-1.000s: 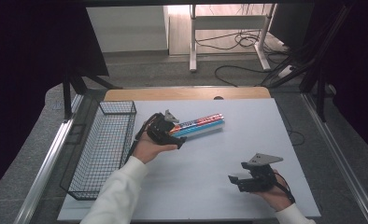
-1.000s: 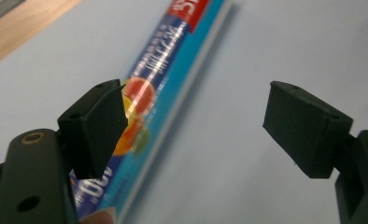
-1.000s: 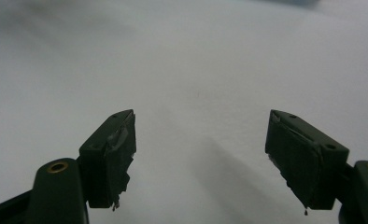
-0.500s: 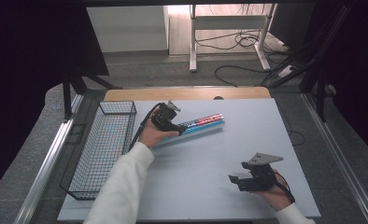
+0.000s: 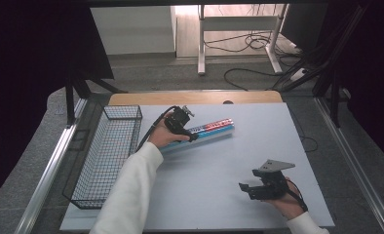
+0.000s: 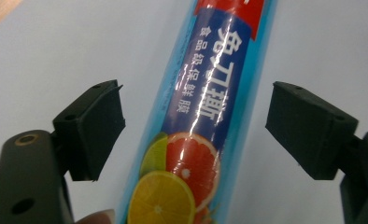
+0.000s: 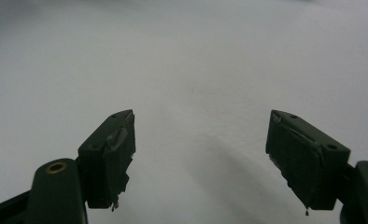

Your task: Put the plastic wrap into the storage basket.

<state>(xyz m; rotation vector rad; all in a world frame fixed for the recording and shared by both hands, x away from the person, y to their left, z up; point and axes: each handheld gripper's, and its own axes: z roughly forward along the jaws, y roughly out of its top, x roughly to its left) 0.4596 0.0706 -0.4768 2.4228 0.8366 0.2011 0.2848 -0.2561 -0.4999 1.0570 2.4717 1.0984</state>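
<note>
Left gripper [image 6: 194,135] jaws are standing wide, having just been opening; the cling-film roll [image 6: 205,107] is lying between them, both pads clear of it, gap on each side. Roll is blue with a red band, white print and citrus slices on the label. In the high view the left gripper [image 5: 192,135] is sitting over the roll [image 5: 214,130], near its left part. The roll is lying flat on the white table mat [image 5: 204,195], slanted, at mid-table toward the far side, just right of the wire basket [image 5: 107,156].

Right gripper [image 7: 201,158] jaws are gaping apart with nothing between them, bare mat below. In the high view the right gripper [image 5: 251,187] is resting near the front right of the mat, well apart from the roll.
</note>
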